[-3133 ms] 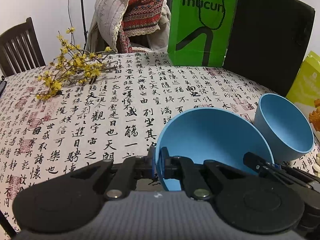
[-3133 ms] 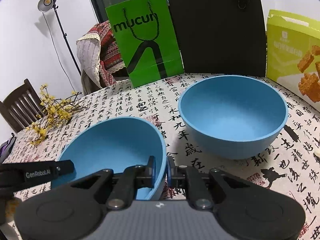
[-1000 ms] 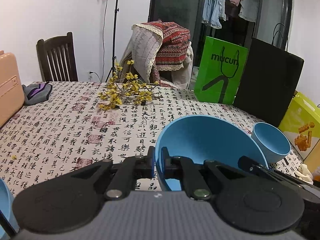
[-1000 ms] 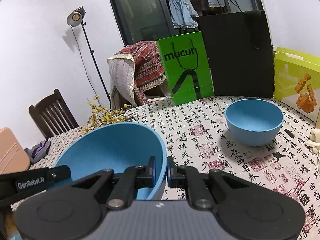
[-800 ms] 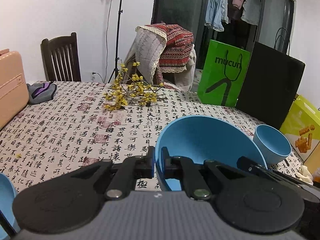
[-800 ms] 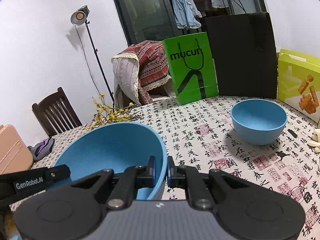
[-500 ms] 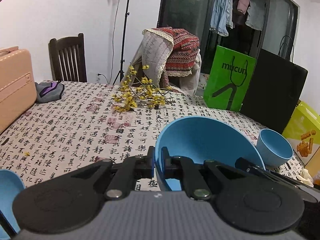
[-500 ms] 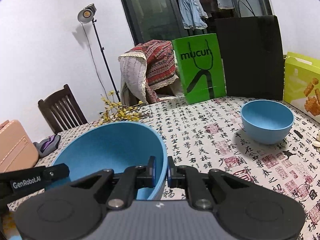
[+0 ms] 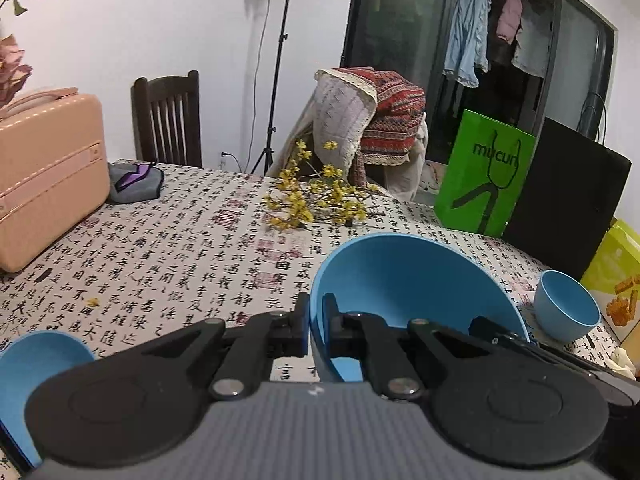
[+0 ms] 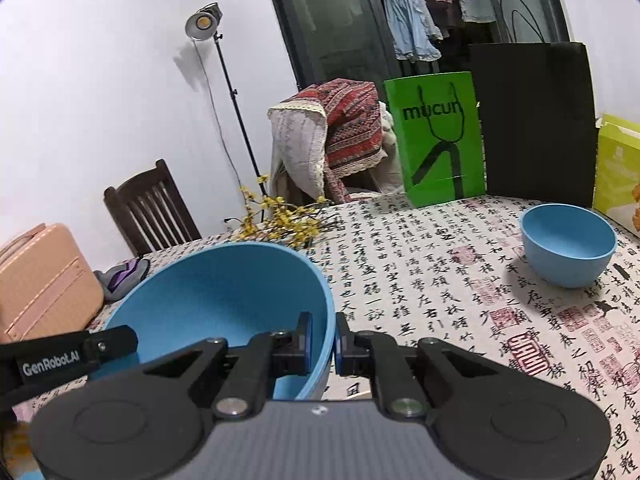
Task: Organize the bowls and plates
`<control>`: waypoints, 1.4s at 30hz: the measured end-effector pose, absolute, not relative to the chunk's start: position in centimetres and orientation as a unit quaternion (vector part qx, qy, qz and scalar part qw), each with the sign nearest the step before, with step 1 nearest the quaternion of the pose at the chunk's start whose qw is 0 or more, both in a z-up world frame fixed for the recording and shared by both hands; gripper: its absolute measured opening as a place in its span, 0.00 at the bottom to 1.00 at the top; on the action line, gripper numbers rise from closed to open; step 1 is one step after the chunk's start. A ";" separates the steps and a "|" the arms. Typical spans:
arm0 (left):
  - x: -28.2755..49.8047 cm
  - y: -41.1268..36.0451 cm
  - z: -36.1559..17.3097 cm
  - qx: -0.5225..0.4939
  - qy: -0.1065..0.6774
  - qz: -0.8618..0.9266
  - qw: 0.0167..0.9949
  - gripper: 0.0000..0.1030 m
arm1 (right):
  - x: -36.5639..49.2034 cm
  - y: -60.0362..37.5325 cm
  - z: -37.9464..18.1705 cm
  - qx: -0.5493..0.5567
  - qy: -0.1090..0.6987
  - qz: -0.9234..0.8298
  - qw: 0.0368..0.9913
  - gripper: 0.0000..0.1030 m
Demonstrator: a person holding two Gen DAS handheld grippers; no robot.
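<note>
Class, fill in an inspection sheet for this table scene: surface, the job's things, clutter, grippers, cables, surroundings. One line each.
Surface: table under a cloth printed with calligraphy.
Job's things: large blue bowl carried above the table; small blue bowl standing near the bags; part of another blue dish at the left wrist view's lower left edge.
Clutter: yellow flower sprigs, pink case, grey-purple pouch, green bag, black bag, yellow bag.
Grippers: left gripper and right gripper each shut on the large bowl's rim, on opposite sides.
Cables: one at a wall socket.
Surroundings: wooden chair, lamp stand, draped blankets, hanging clothes.
</note>
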State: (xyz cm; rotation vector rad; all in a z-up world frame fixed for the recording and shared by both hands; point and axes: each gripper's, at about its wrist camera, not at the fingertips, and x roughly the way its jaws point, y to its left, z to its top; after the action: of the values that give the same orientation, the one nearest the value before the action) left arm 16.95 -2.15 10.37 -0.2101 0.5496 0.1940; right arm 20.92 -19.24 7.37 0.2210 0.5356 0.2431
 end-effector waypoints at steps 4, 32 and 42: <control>16.3 -1.4 10.3 -0.108 0.270 0.102 0.951 0.06 | 20.5 -18.5 7.4 0.108 0.264 0.127 0.950 0.10; 11.7 2.4 10.5 -0.128 0.261 0.152 0.945 0.07 | 17.9 -14.2 7.7 0.104 0.268 0.181 0.941 0.10; 9.9 4.3 10.6 -0.137 0.256 0.173 0.941 0.07 | 17.0 -12.1 8.0 0.100 0.269 0.205 0.936 0.10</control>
State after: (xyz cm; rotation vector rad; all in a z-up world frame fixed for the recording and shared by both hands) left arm 9.85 4.33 10.63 -0.2785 0.5229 0.3527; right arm 17.01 -12.09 7.96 0.2046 0.5500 0.4198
